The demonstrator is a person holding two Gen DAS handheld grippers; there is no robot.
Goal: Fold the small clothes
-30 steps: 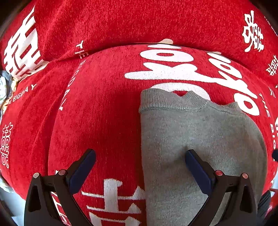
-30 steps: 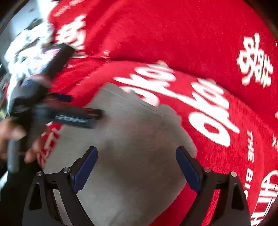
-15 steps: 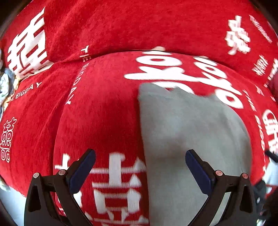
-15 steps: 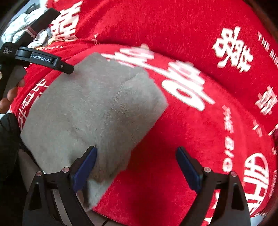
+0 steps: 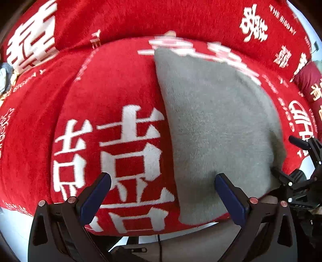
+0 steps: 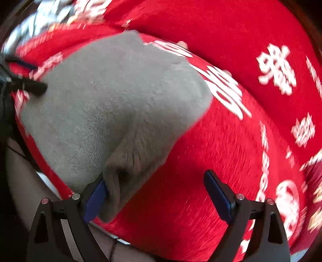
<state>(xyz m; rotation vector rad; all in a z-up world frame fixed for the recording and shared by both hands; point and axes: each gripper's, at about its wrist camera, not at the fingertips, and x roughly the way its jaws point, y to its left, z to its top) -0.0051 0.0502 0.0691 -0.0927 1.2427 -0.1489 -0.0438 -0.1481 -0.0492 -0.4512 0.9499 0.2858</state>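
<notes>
A folded grey knit garment lies on a red cushion with white lettering. My left gripper is open, its right finger over the garment's near edge, its left finger over the red cover. In the right wrist view the garment fills the left half. My right gripper is open, its left finger against the garment's near right corner. The left gripper's finger tip shows at the far left; the right gripper shows at the right edge of the left wrist view.
A red backrest with white characters rises behind the cushion. A dark red pillow sits at the far right. The cushion's front edge drops off below my grippers. Patterned cloth lies at far left.
Both grippers have pulled back toward the cushion's front edge. The garment looks farther off in the left view. The right gripper has come low to the garment's near right corner.
</notes>
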